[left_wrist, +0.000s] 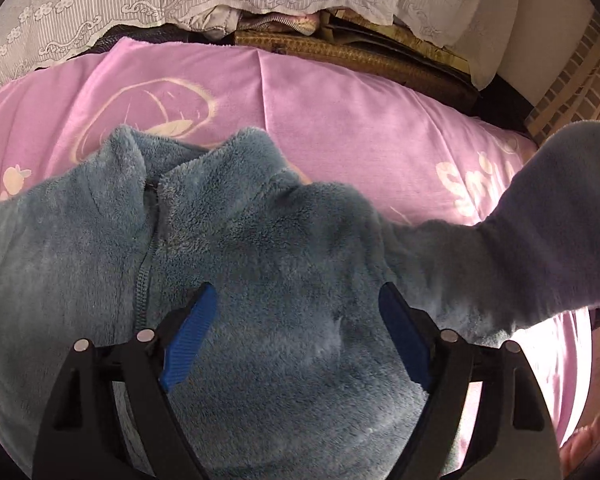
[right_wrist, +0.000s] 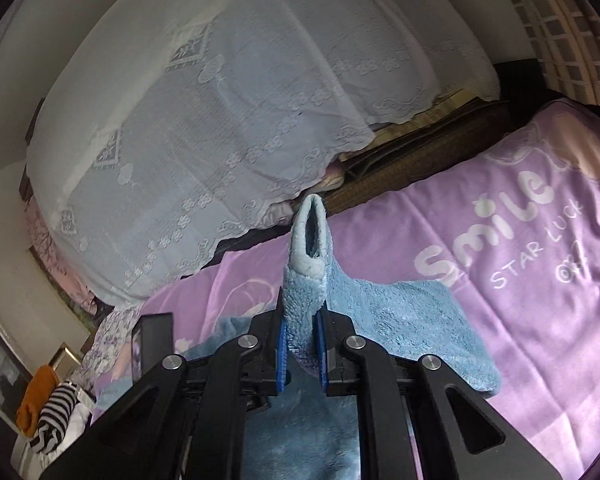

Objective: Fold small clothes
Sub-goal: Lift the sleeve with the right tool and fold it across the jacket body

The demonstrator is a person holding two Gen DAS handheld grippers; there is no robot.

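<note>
Bedding fills both views: one pink sheet [left_wrist: 340, 120] with one blue fleece jacket [left_wrist: 260, 260] spread across the centre and lower frame. Its one raised sleeve [right_wrist: 306, 280], mid-frame in the right view, is pinched tight in the right gripper [right_wrist: 302, 354]; I'd carry it across the chest, keeping it taut and flat. One left gripper [left_wrist: 296, 340], bottom centre, stands wide apart over the body, gripping nothing.
</note>
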